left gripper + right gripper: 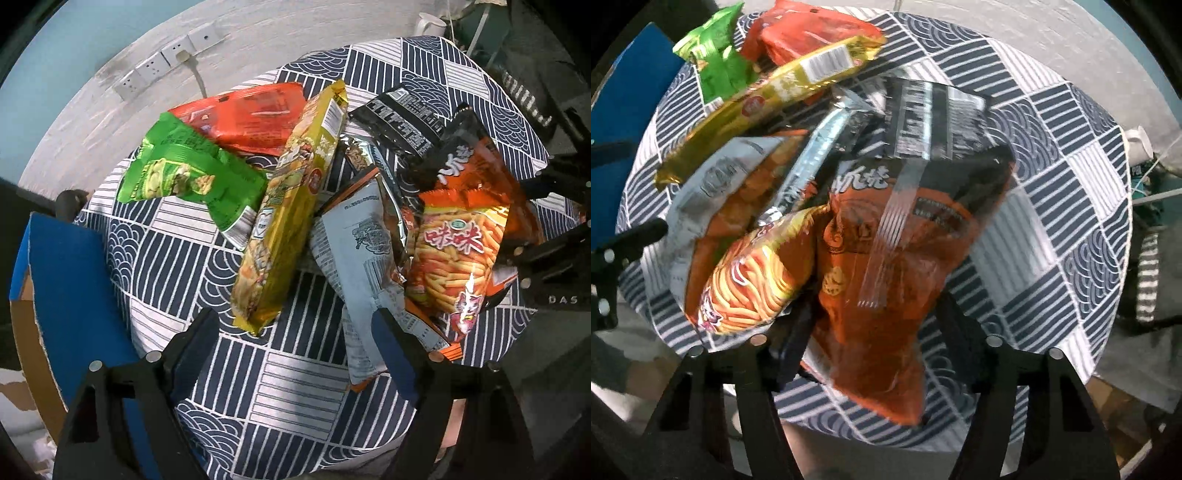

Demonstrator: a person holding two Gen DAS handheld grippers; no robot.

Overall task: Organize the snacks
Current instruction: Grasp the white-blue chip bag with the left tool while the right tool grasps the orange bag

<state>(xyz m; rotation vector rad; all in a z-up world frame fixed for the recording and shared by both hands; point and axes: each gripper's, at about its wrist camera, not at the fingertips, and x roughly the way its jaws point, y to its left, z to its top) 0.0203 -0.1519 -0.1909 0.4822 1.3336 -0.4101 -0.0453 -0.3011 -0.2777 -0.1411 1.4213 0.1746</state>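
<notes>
Round desk (pixel 306 373) w/ a blue-white patterned cloth holds a pile of snacks. From left: blue box (pixel 70 295), green bag (pixel 184 177), then yellow bag (pixel 288 218), long way pointing away from the left gripper (pixel 295 328), jaws spread, just ahead. Right gripper (pixel 871 325), jaws spread around the dark orange bag (pixel 886 251), maybe not pinching yet.

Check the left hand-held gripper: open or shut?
Open: the left hand-held gripper shows its fingers spread wide apart, with only bare tablecloth between them.
</notes>
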